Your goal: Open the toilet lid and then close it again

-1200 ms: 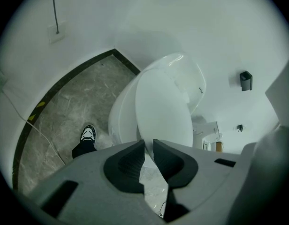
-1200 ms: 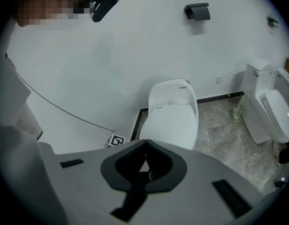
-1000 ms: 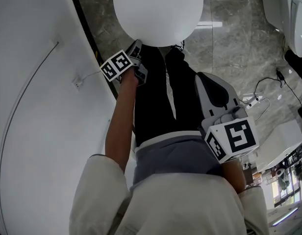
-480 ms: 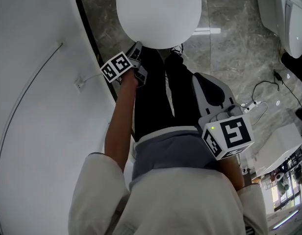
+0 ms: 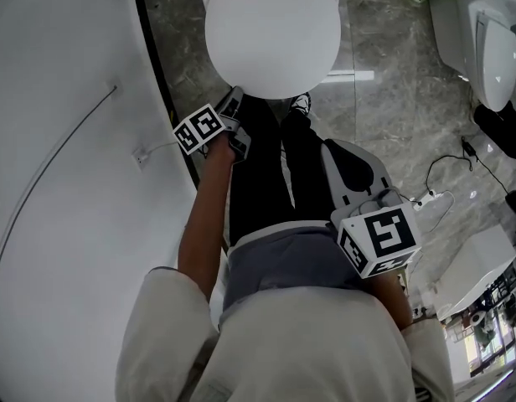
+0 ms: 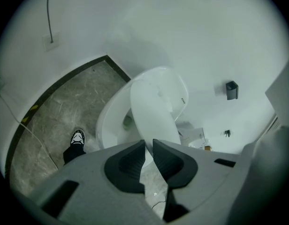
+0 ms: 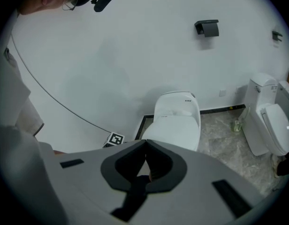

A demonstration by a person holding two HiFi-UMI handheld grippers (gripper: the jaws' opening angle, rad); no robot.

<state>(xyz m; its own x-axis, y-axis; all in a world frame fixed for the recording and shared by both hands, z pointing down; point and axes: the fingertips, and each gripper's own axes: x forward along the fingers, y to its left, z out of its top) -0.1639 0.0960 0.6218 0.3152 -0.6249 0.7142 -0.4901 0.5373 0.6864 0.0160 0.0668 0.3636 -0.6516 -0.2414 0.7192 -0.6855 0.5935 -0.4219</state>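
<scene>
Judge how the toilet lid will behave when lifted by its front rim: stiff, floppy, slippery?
Probably stiff: the toilet lid holds its shape with the left gripper pinching only its rim. Likely slippery: the surface looks smooth and glossy. It should swing, tilted up from the bowl.

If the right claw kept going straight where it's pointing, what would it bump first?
Most likely the white toilet lid, near its front edge: the right claw, shut and empty, aims about there. Depth is unclear, so it might reach the floor just short of it.
</scene>
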